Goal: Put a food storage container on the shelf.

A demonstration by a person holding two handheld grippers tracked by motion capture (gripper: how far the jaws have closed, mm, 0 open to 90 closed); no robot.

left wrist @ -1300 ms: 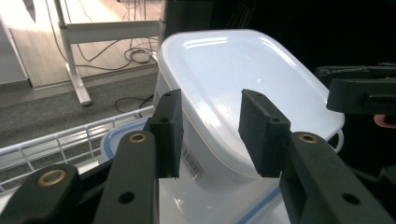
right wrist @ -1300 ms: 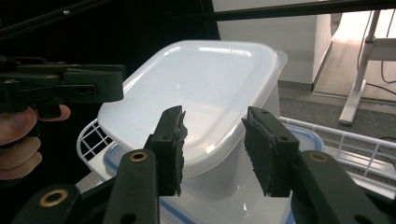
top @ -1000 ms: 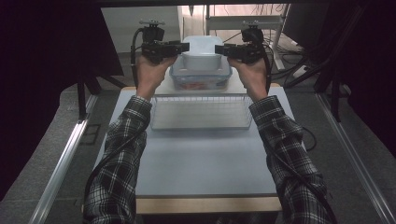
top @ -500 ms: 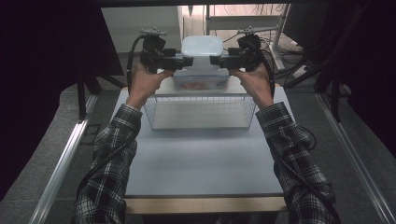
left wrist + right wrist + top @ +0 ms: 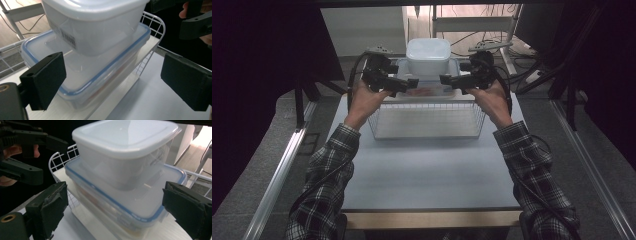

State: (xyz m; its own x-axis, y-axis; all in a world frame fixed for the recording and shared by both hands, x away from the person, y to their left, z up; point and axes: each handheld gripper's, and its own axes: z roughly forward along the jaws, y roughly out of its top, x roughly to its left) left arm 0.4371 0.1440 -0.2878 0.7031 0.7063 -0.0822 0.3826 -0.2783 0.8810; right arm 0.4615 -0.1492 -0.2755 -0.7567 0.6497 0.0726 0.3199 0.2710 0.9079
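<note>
A flat clear box with a blue-rimmed lid (image 5: pixel 427 89) stands at the far side of the table. A taller white-lidded container (image 5: pixel 428 54) is stacked on it. My left gripper (image 5: pixel 409 84) is at the stack's left and my right gripper (image 5: pixel 447 80) at its right. Both have just been opening. In the left gripper view the blue-rimmed box (image 5: pixel 100 72) lies between the wide jaws of the left gripper (image 5: pixel 115 82), with the pads off it. In the right gripper view the right gripper (image 5: pixel 120 210) straddles the box (image 5: pixel 130 202) the same way, without touching it.
A white wire basket (image 5: pixel 427 131) sits on the pale table (image 5: pixel 422 175) just in front of the stack. White wire (image 5: pixel 155 25) also runs behind and beside the box. Metal rails flank the table. Cables and a rack lie beyond its far edge.
Both hands have come down and nearer to me with the stack. Both pairs of jaws, closed in on the box before, now stand wide and off it.
</note>
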